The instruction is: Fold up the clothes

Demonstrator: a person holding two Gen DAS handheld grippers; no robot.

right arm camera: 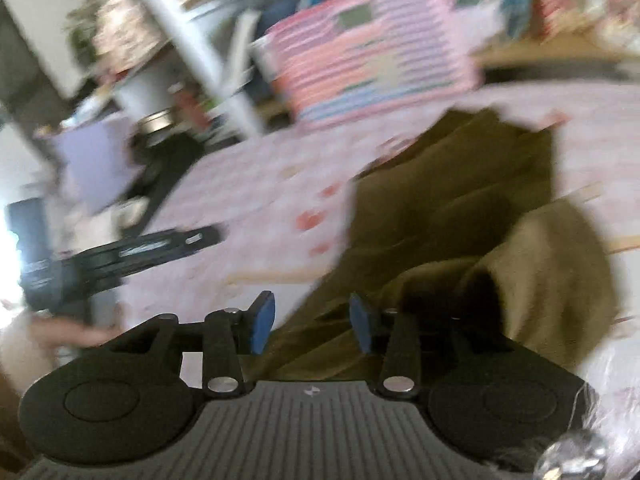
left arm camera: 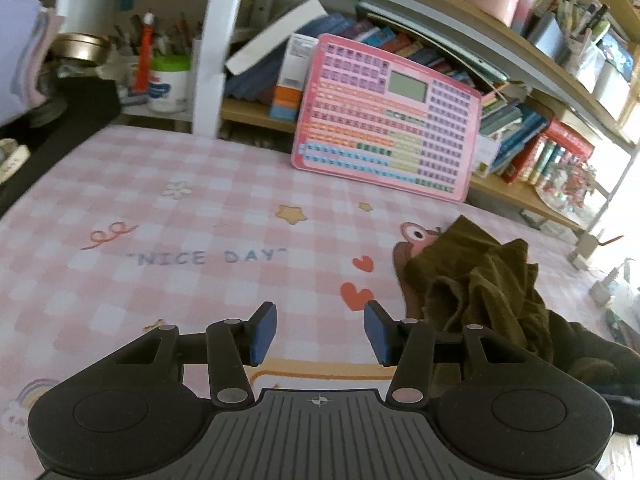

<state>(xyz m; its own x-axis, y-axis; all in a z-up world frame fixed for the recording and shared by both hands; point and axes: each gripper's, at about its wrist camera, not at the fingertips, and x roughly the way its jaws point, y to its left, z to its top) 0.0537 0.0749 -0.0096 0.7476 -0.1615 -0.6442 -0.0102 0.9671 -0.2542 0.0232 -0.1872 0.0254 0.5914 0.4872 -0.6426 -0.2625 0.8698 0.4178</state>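
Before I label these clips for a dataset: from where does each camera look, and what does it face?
Left wrist: on the left gripper, looking down across the pink checked cloth toward the shelves; its fingers apart, empty.
Right wrist: on the right gripper, blurred, tilted, over the olive garment; fingers apart; the other gripper shows at left.
Shared: garment, cloth, pink keyboard toy.

The whole right wrist view is smeared with blur, so the pink board (right arm camera: 368, 52) and the shelves (right arm camera: 192, 36) are streaks. The olive garment (left arm camera: 480, 280) runs behind the left gripper (left arm camera: 320, 332), its near part hidden.
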